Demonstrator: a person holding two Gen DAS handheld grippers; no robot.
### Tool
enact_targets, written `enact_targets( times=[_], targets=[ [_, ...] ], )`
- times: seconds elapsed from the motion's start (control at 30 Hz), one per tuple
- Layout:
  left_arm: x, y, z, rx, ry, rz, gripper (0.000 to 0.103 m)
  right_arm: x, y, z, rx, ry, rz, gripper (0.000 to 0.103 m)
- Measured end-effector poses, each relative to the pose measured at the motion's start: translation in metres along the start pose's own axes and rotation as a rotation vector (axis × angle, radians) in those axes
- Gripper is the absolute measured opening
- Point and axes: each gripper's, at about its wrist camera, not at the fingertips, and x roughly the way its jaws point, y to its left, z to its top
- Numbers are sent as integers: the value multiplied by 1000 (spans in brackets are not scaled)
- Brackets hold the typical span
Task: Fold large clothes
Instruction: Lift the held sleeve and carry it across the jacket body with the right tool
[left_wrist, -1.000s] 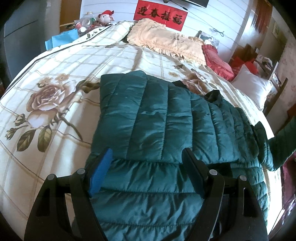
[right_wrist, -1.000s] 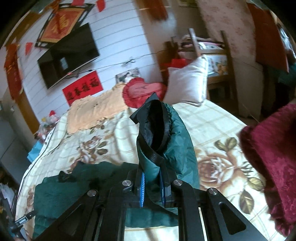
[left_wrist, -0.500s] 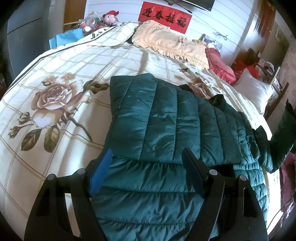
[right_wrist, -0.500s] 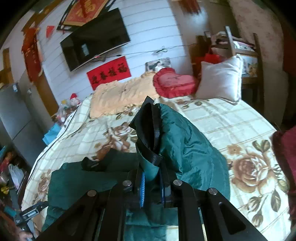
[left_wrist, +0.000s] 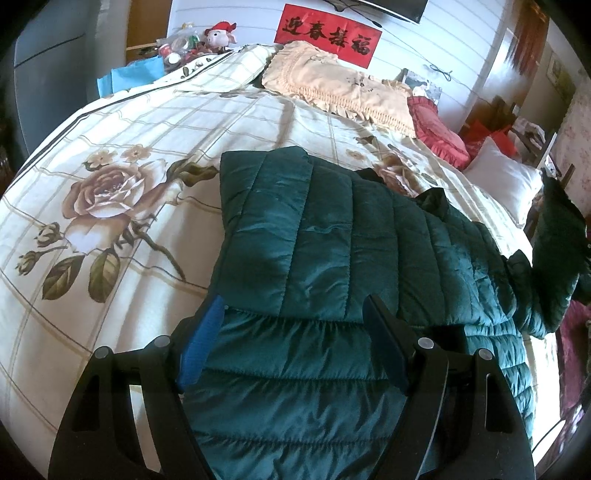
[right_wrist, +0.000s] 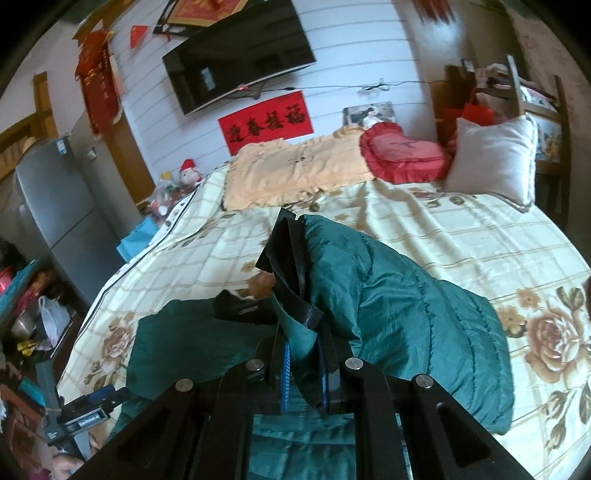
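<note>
While the jacket (left_wrist: 332, 266) lies on the bed (left_wrist: 110, 221) with one side already folded over, its sleeve (right_wrist: 388, 314) has risen and swung inward over the last second (clenched in the right gripper (right_wrist: 304, 369) fingers), ready to drop across the body. The left gripper (left_wrist: 295, 332) hovers over the folded edge, fingers spread, holding nothing.
</note>
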Motion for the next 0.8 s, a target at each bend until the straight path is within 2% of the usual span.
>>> enact_targets(
  times=[0.33, 0.8],
  targets=[
    [-4, 3, 0, -10, -5, -8, 78, 24, 48, -4, -37, 38, 88, 11],
    [-9, 26, 4, -54, -15, -19, 78, 61, 124, -12, -94, 103, 214, 11]
  ],
)
